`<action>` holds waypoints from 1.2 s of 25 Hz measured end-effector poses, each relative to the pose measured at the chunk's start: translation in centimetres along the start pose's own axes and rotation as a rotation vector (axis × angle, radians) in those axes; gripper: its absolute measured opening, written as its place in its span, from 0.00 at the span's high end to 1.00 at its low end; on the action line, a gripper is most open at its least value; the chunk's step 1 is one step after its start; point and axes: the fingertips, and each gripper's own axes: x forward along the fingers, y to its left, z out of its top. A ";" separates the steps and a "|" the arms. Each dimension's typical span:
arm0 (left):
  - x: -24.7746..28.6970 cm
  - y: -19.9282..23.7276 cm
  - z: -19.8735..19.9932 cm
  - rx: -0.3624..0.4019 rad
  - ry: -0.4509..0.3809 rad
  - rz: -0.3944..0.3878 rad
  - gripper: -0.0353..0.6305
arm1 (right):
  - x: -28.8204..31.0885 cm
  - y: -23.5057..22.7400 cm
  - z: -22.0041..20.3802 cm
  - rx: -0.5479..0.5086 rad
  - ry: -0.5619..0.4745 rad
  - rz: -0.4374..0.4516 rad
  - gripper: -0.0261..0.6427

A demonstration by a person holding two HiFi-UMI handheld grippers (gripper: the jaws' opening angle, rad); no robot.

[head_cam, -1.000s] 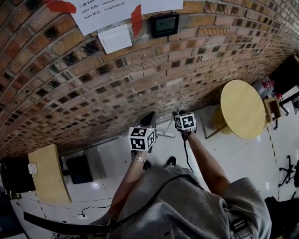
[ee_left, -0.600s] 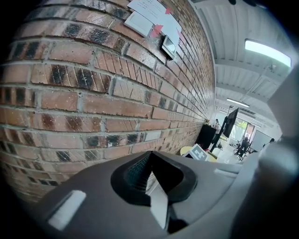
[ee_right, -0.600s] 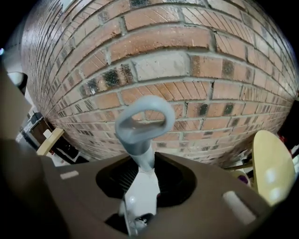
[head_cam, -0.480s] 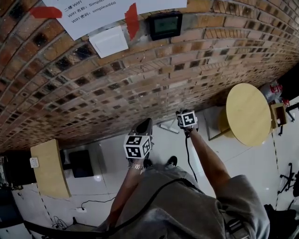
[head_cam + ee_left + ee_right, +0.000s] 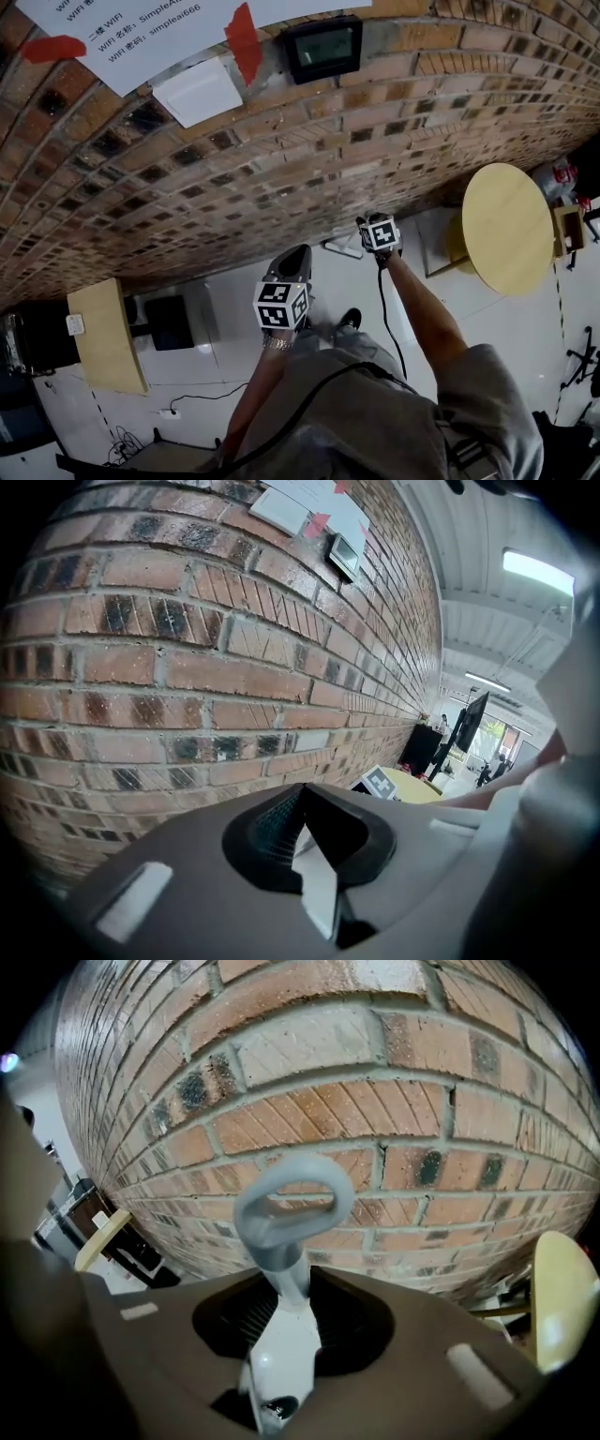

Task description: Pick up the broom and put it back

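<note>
The broom has a white handle (image 5: 281, 1340) ending in a grey hanging loop (image 5: 292, 1206). My right gripper (image 5: 286, 1309) is shut on that handle just below the loop, close to the brick wall (image 5: 394, 1101). In the head view the right gripper (image 5: 368, 224) is over the foot of the wall, and a white part of the broom (image 5: 339, 247) shows below it near the floor. My left gripper (image 5: 297, 257) hangs to its left, apart from the broom. In the left gripper view only a white sliver shows between the left gripper (image 5: 302, 832) pads.
A round yellow table (image 5: 506, 225) stands at the right. A wooden board (image 5: 98, 337) and a black box (image 5: 169, 322) are at the left by the wall. Papers and a small black device (image 5: 323, 47) hang on the bricks. A cable (image 5: 202, 398) lies on the white floor.
My right gripper has sunk toward the foot of the wall with the broom handle still in it. The left gripper has dropped slightly.
</note>
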 end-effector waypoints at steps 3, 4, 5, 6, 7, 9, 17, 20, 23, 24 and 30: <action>0.2 0.0 -0.5 0.006 0.013 0.014 0.94 | 1.0 -1.1 0.9 0.012 -0.014 0.002 0.81; 0.2 0.0 -0.7 0.009 0.017 0.018 0.94 | 1.4 -1.7 1.3 0.023 -0.018 -0.001 0.81; 0.3 -0.1 -0.8 0.010 0.020 0.019 0.94 | 1.7 -2.4 1.8 0.030 -0.022 -0.006 0.81; 0.3 -0.1 -1.0 0.011 0.024 0.020 0.94 | 2.1 -3.0 2.4 0.034 -0.024 -0.011 0.81; 0.3 -0.2 -1.1 0.013 0.027 0.022 0.94 | 2.4 -3.7 2.9 0.038 -0.023 -0.016 0.81; 0.2 -0.1 -1.4 0.020 0.034 0.033 0.94 | 3.0 -4.7 3.7 0.045 -0.015 -0.023 0.81; -0.1 0.7 -1.6 0.027 0.037 0.069 0.94 | 3.8 -7.0 5.1 0.038 0.010 -0.099 0.76; 0.0 0.7 -1.5 0.027 0.037 0.070 0.94 | 3.8 -7.1 5.1 0.048 0.012 -0.103 0.70; 0.0 0.6 -1.6 0.028 0.038 0.062 0.94 | 3.6 -7.4 5.1 0.063 0.008 -0.114 0.69; 0.0 0.5 -1.6 0.029 0.037 0.059 0.94 | 3.4 -7.5 5.0 0.068 0.006 -0.117 0.69; -0.4 0.4 -1.4 0.035 0.033 0.046 0.94 | 2.7 -8.0 4.8 0.085 0.011 -0.130 0.69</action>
